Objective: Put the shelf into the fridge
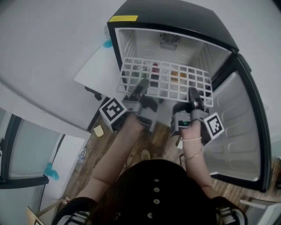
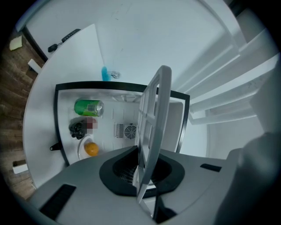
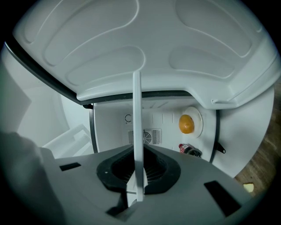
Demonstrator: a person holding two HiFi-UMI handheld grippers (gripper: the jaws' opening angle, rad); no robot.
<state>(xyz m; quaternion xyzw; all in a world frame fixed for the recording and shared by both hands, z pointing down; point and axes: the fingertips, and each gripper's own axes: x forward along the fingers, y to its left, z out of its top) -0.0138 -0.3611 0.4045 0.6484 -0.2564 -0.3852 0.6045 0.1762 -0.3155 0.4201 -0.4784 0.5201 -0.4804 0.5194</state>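
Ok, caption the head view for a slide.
The left hand-held gripper and right hand-held gripper clamp a white wire shelf at the mouth of the open fridge.

Readable text: none I can make out; yellow sticker [image 1: 123, 18] on the fridge [image 1: 175, 12] too small, labels on can [image 2: 88, 107] and bottle [image 3: 189, 150] too blurred.

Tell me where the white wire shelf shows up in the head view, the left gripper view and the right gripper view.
Head view: the white wire grid shelf lies flat at upper centre, across the open black fridge.
Left gripper view: edge-on, rising right of centre from between the fingers.
Right gripper view: a thin upright edge at centre.
Shared landmark: the round fan vent on the fridge's back wall.
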